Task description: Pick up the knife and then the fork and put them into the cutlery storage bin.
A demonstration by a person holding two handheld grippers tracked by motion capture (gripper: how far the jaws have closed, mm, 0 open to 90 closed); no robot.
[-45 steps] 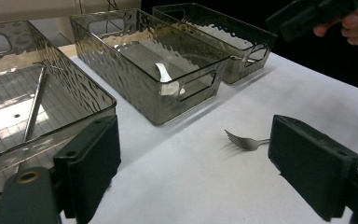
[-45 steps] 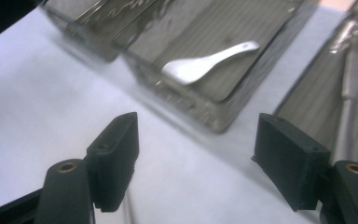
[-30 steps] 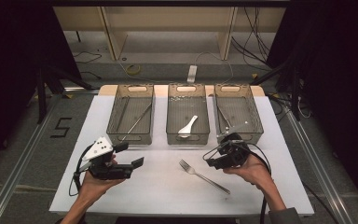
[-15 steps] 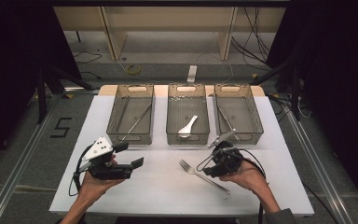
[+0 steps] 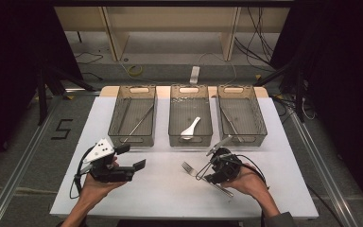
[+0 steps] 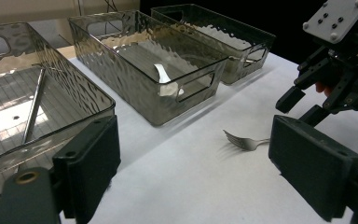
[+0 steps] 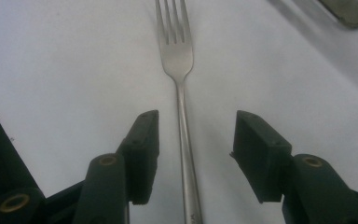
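The fork point(image 7: 182, 116) is lying flat near the table's point(image 5: 170, 198) front edge, right of middle. We're straddling its handle with the right gripper point(image 7: 193, 140), jaws just closing in, not touching yet. Our left gripper point(image 6: 196, 163) is gaping wide, holding nothing.

A white table point(image 5: 137, 198) is set on a grey floor point(image 5: 23, 156), where a "5" point(image 5: 62, 128) is marked beside its left edge. Pale wooden shelving point(image 5: 170, 28) is seen beyond the far edge, flanked by darkness.
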